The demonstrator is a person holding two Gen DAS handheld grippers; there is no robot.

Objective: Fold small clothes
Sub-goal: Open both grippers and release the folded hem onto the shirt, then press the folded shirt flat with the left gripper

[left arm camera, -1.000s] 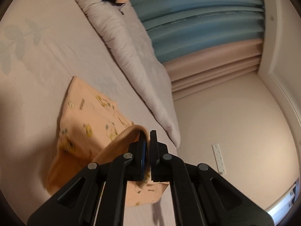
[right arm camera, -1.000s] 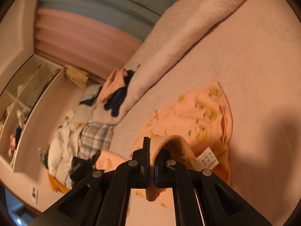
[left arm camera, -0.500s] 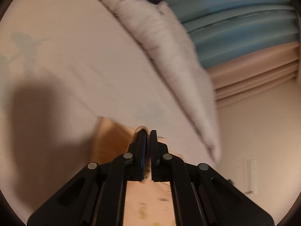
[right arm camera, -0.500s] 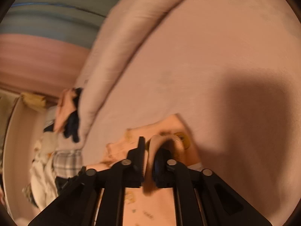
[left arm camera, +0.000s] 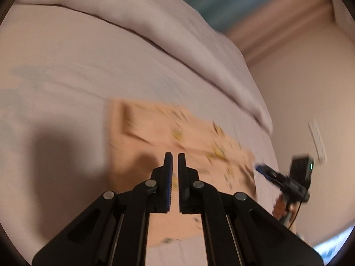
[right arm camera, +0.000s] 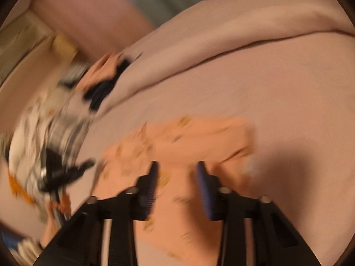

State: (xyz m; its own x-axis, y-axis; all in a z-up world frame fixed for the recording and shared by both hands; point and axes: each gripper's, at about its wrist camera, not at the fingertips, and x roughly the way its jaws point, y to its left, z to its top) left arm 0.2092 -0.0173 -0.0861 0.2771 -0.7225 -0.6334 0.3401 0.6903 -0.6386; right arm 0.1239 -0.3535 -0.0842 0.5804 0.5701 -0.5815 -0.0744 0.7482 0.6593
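Note:
A small peach garment with yellow prints [left arm camera: 177, 146] lies flat on the pale bed sheet [left arm camera: 66, 77]. My left gripper [left arm camera: 173, 158] hovers over it with its jaws a narrow gap apart and nothing between them. My right gripper [right arm camera: 177, 168] is open and empty above the same garment [right arm camera: 199, 141]. The right gripper also shows at the right edge of the left wrist view [left arm camera: 286, 181], and the left gripper at the left of the right wrist view [right arm camera: 66, 173]. Both views are motion-blurred.
A rolled pale duvet [left arm camera: 188, 40] runs along the far side of the bed. A heap of mixed clothes [right arm camera: 66, 102] lies at the bed's left end. Blue and pink curtains [left arm camera: 233, 4] hang behind. A wall [left arm camera: 299, 99] stands to the right.
Both grippers let go of the garment's waistband, which they had pinched and carried over. The garment now lies flat, and both grippers have lifted back.

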